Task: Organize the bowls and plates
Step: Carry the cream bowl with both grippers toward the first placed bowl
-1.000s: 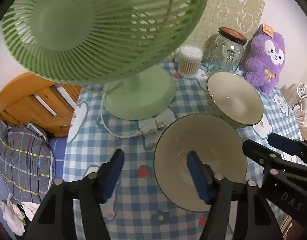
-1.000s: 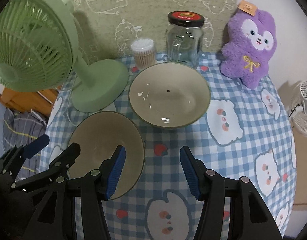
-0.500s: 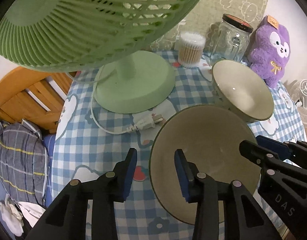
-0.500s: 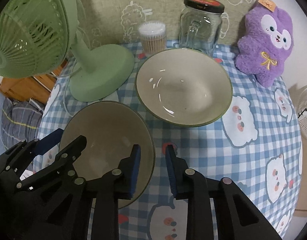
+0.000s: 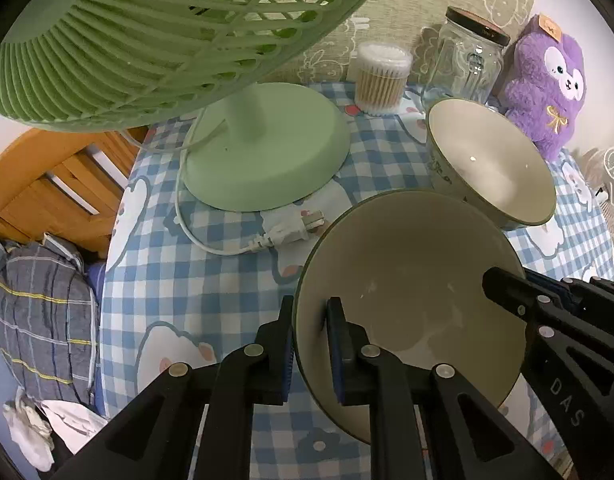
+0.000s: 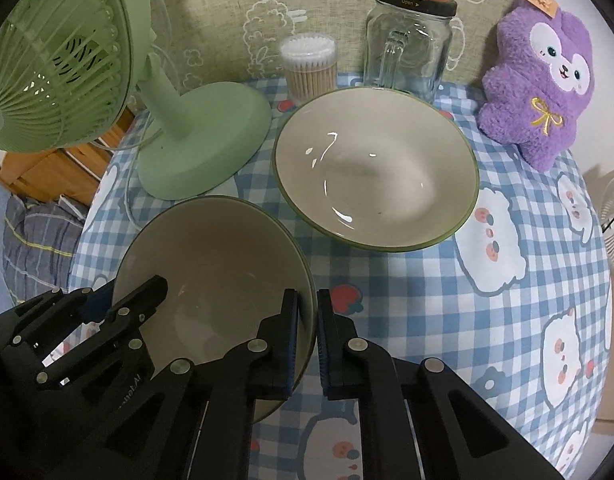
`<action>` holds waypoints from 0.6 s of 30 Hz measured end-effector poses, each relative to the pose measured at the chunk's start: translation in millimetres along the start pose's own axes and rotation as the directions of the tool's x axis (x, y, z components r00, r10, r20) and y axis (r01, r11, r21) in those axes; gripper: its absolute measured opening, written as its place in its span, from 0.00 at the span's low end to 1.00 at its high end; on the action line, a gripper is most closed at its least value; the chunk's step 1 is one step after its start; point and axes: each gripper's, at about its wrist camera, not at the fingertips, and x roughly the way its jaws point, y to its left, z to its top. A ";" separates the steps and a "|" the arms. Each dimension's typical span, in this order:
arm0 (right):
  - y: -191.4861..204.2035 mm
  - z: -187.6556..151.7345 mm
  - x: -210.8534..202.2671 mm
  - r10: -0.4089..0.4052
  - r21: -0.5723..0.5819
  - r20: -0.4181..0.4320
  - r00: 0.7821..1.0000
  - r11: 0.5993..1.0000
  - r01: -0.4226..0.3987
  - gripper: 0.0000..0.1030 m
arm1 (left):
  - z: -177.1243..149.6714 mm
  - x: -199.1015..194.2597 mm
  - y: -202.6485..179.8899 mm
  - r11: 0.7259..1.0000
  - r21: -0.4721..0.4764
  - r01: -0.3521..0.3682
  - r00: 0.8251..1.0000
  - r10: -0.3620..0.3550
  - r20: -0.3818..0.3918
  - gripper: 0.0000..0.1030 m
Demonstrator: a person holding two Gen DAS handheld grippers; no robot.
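My left gripper point(image 5: 310, 348) and right gripper point(image 6: 307, 340) have both just closed on opposite sides of the near bowl point(image 5: 407, 292), each pinching its rim. The bowl sits near the table's point(image 6: 427, 320) front edge, beside the far bowl point(image 6: 377, 168), so I judge lifting comes next

**Both grippers clamp the near bowl**

The right gripper point(image 6: 307, 316) has just closed on the near bowl's point(image 6: 211, 264) right rim; the left gripper point(image 6: 107, 304) grips its left edge. The far bowl point(image 6: 377, 168) sits just beyond on the checked tablecloth point(image 6: 507, 320).
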 end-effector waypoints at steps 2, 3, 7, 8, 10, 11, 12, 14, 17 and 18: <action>2.2 -0.2 -2.1 -0.004 -0.007 -0.003 1.000 1.000 0.004 0.11 | -1.0 0.0 1.1 1.000 -0.004 0.002 1.000 -0.002 -0.004 0.12; 2.8 -0.4 -3.1 -0.005 -0.010 -0.004 1.000 1.000 0.005 0.11 | -1.7 -0.2 2.0 1.000 -0.010 0.005 1.000 -0.005 -0.008 0.12; 4.5 -4.7 -8.9 -0.015 -0.018 -0.006 1.000 1.000 0.015 0.11 | -5.5 -5.2 2.8 1.000 -0.015 0.010 1.000 -0.010 -0.008 0.12; 5.0 -5.6 -10.4 -0.016 -0.019 -0.006 1.000 1.000 0.016 0.11 | -7.3 -7.6 2.3 1.000 -0.013 0.007 1.000 -0.007 -0.005 0.12; 5.7 -7.8 -14.8 -0.017 -0.019 -0.005 1.000 1.000 0.017 0.11 | -9.6 -11.9 1.7 1.000 -0.008 0.007 1.000 -0.007 -0.001 0.12; 6.5 -9.2 -17.6 -0.017 -0.021 -0.005 1.000 1.000 0.017 0.11 | -10.9 -14.4 2.0 1.000 -0.010 0.008 1.000 -0.008 -0.001 0.11; 7.0 -10.4 -20.1 -0.018 -0.022 -0.004 1.000 1.000 0.018 0.11 | -12.2 -17.3 2.0 1.000 -0.010 0.009 1.000 -0.009 0.000 0.11; 8.3 -13.5 -26.1 -0.020 -0.025 -0.003 1.000 0.999 0.020 0.11 | -15.3 -24.4 2.6 1.000 -0.015 0.012 1.000 -0.012 0.005 0.11; 9.8 -18.1 -36.7 -0.023 -0.020 -0.002 1.000 1.000 0.023 0.11 | -18.4 -34.3 2.2 1.000 -0.017 0.019 1.000 -0.019 0.005 0.11; 10.0 -19.6 -40.3 -0.025 -0.017 -0.002 1.000 1.000 0.025 0.11 | -19.5 -39.1 1.5 1.000 -0.016 0.023 1.000 -0.023 0.006 0.11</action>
